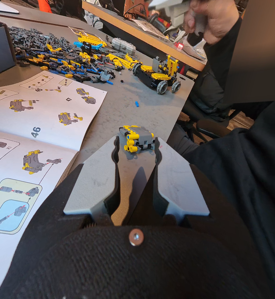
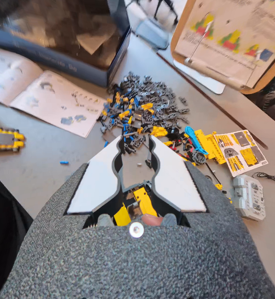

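Textured black left gripper, blocky yellow-grey assembly

A small yellow-and-grey brick assembly lies on the grey surface just beyond the tips of the left gripper, centred between its parted jaws. The right gripper, jaws parted and empty, hangs above the heap of loose grey, yellow and blue bricks.
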